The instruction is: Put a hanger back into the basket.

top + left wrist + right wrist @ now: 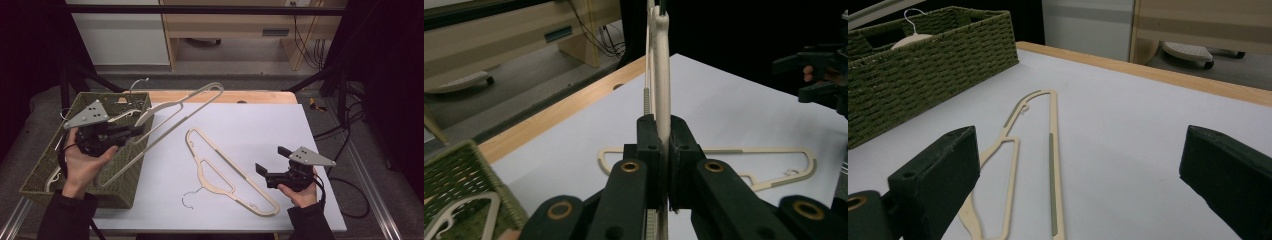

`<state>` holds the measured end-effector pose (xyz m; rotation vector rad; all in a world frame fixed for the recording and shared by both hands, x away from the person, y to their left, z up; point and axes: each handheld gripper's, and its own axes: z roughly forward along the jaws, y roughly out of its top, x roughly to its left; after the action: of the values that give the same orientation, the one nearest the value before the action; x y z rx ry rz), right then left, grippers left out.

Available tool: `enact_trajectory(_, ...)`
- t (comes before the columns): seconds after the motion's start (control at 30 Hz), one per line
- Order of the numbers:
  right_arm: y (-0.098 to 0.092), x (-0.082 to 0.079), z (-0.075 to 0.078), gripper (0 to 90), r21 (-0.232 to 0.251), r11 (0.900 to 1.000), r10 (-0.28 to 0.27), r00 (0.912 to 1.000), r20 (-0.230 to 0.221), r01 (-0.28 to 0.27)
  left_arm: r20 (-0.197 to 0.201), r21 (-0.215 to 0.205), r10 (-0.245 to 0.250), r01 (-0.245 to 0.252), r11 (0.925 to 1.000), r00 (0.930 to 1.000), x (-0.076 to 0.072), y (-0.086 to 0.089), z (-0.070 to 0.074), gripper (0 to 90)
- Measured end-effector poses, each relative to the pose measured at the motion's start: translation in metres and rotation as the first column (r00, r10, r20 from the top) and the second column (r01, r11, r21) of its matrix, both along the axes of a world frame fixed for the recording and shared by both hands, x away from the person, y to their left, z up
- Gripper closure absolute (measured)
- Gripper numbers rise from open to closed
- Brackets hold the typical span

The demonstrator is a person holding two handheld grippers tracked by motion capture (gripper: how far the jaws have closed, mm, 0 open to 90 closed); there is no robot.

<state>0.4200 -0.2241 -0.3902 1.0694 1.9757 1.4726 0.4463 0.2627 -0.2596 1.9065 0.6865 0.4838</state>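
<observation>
Your left gripper (131,134) has its jaws clamped on a cream hanger (172,112), the pads pressing the flat body of the hanger from both sides; in the left gripper view the same gripper (663,150) holds the hanger (662,65) edge-on, rising straight up between the pads. In the high view this held hanger is lifted clear of the surface and slants from above the basket (42,170) toward the far middle of the surface (260,125); its wire hook curls above the basket's far rim. Your left hand (82,162) grips the gripper body over the basket.

Your right gripper (272,162) has its jaws spread wide, with nothing between the pads; in the right gripper view the gripper (1078,170) frames bare white surface and part of a second hanger (1048,165). That second hanger (227,172) lies flat on the surface, just left of your right gripper in the high view and apart from it, its metal hook pointing toward your edge. It also shows in the left gripper view, lying flat beyond the clamped pads (744,162).

The basket is woven and olive green, standing at the left edge of the surface; a further pale hanger (912,35) rests inside it. Your right hand (301,192) holds its gripper near the surface's near right corner.
</observation>
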Motion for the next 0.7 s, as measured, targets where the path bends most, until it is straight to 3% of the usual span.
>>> enact_trajectory(0.27,-0.001,0.001,-0.001,2.4,-0.005,1.000,-0.007,1.0000,-0.004,0.007,-0.010,0.016,0.047,-0.047,0.9988,0.9989,0.014,0.036,0.000,86.1)
enact_trajectory(0.7,-0.001,0.001,-0.001,2.5,-0.011,1.000,-0.010,0.9999,-0.003,0.010,-0.017,0.047,0.133,-0.132,0.9902,0.9910,0.030,0.093,-0.003,86.1)
